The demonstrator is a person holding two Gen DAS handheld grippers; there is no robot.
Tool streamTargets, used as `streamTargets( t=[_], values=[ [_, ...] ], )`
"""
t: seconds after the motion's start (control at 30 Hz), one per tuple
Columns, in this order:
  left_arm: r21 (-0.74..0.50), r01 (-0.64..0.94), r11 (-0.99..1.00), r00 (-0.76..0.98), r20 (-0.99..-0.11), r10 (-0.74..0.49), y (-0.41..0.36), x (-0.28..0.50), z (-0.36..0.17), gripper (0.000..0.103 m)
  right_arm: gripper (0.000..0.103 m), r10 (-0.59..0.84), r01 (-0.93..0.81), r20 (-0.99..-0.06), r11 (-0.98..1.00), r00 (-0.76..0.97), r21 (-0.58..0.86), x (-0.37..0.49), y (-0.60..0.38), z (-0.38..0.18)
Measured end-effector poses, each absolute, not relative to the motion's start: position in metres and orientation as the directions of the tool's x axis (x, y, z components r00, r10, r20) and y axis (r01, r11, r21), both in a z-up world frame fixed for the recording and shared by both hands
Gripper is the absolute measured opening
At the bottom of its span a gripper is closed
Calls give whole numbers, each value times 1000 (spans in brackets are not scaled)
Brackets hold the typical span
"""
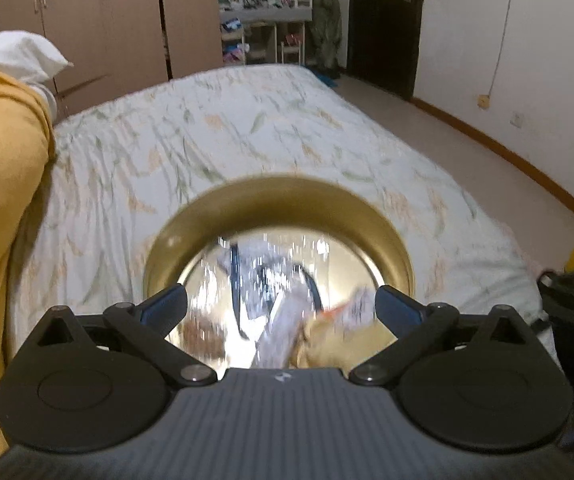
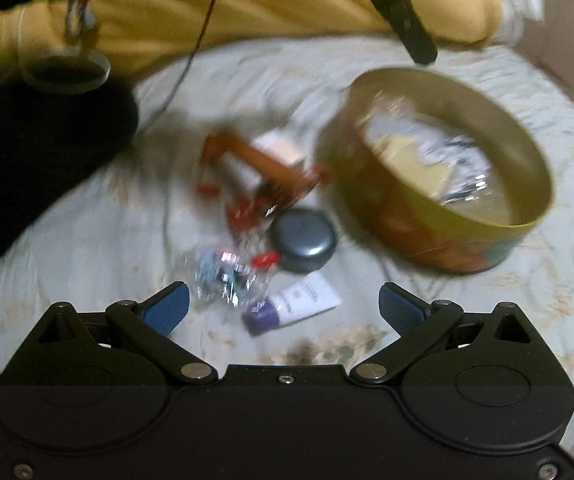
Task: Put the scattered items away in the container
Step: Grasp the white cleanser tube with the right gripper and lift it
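Note:
A round gold tin (image 1: 287,208) (image 2: 535,160) sits on the bed with blurred packets lying inside it. My left gripper (image 1: 281,306) hangs just over the tin's near rim, jaws wide open, nothing between the pads. In the right wrist view several loose items lie left of the tin: an orange-brown strip (image 2: 263,160), a dark round puck (image 2: 303,238), a clear crinkly bag (image 2: 231,276) and a white tube with a purple cap (image 2: 295,306). My right gripper (image 2: 283,306) is open above the bag and the tube, touching neither.
The floral bedsheet (image 1: 207,140) covers the bed. A yellow blanket (image 1: 3,200) and a white pillow (image 1: 23,54) lie at the left. A person's dark sleeve (image 2: 47,140) fills the right wrist view's left side. Wardrobes (image 1: 99,20) and a door (image 1: 387,20) stand beyond.

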State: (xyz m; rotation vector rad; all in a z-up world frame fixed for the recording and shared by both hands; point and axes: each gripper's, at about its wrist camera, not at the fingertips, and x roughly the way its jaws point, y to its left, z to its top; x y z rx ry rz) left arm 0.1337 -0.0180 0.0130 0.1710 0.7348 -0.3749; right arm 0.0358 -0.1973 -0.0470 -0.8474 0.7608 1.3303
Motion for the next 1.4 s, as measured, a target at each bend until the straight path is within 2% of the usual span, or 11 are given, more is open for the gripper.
streamTargets(
  t=[0.07, 0.43, 0.67, 0.77, 0.8, 1.03, 1.23, 1.4],
  values=[
    [4, 361, 932, 675, -691, -258, -9, 122, 3, 103, 93, 455, -997, -888, 14, 70, -72, 39, -190, -58],
    [-120, 268, 956, 611, -746, -265, 31, 71, -41, 103, 93, 310, -986, -951, -158, 6, -58, 56, -156, -90],
    [-128, 358, 925, 556, -767, -321, 32, 50, -62, 103, 87, 193, -971, -980, -238, -38, -9, 68, -129, -109],
    [-132, 412, 902, 523, -776, -352, 31, 48, -72, 103, 81, 148, -972, -987, -235, -59, 23, 73, -122, -117],
    [-132, 427, 895, 515, -778, -360, 31, 48, -75, 103, 72, 147, -973, -987, -230, -58, 23, 73, -121, -117],
    [-148, 512, 846, 461, -784, -416, 28, 51, -84, 103, 72, 187, -989, -981, -143, -52, 25, 74, -136, -105],
    [-162, 573, 803, 415, -788, -455, 27, 48, -82, 103, 72, 289, -999, -957, -29, -22, 14, 74, -164, -67],
    [-143, 599, 788, 406, -794, -453, 26, 45, -85, 103, 72, 366, -996, -928, 80, 68, -42, 64, -177, -37]
  ],
)
